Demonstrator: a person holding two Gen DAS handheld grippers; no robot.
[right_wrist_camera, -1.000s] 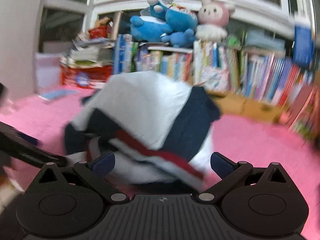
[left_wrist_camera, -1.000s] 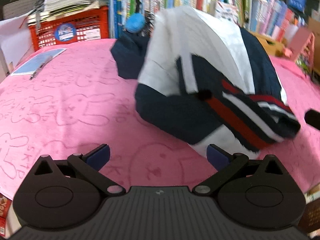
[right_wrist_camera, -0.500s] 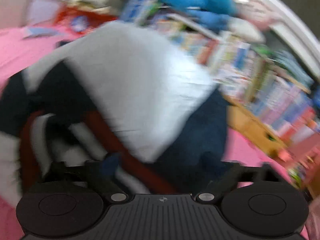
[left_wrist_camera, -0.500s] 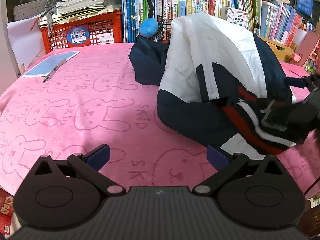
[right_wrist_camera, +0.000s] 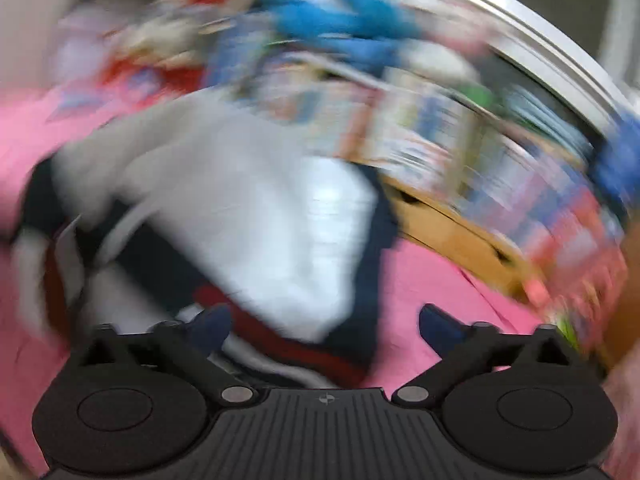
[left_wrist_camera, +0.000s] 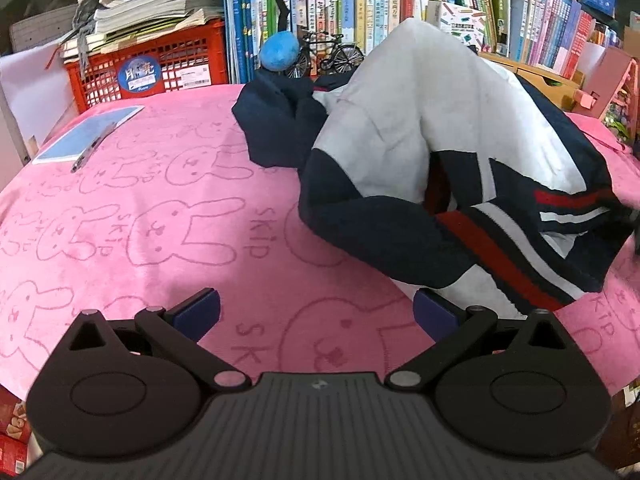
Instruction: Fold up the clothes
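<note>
The left gripper (left_wrist_camera: 316, 310) hangs low over a pink blanket (left_wrist_camera: 132, 216) printed with rabbit outlines, its two blue-padded fingers spread wide apart with nothing between them. The jacket (left_wrist_camera: 436, 168), navy and white with red stripes, lies in a rumpled heap on the blanket at about one o'clock from this gripper; its nearest white edge comes down just beside the right-hand finger pad (left_wrist_camera: 434, 310), and whether they touch cannot be told. A dark navy part of the jacket trails away toward twelve o'clock. At ten o'clock, well apart from the jacket, a blue notebook (left_wrist_camera: 90, 134) lies flat with a pen (left_wrist_camera: 93, 147) across it. Behind that stands a red crate (left_wrist_camera: 148, 68) piled with papers, and at twelve o'clock a blue ball (left_wrist_camera: 279, 51) sits next to a small model bicycle (left_wrist_camera: 330, 54) in front of a row of books (left_wrist_camera: 360, 4) that runs round to two o'clock. The right wrist view is heavily smeared by motion. In it the right gripper (right_wrist_camera: 324, 326) also has its fingers spread apart and empty, with the jacket (right_wrist_camera: 280, 216) close in front, filling the view from nine to twelve o'clock, and its striped edge reaches down between the fingers without being pinched. Pink blanket (right_wrist_camera: 432, 280) shows at two o'clock, and the shelves beyond are only streaks of colour.
</note>
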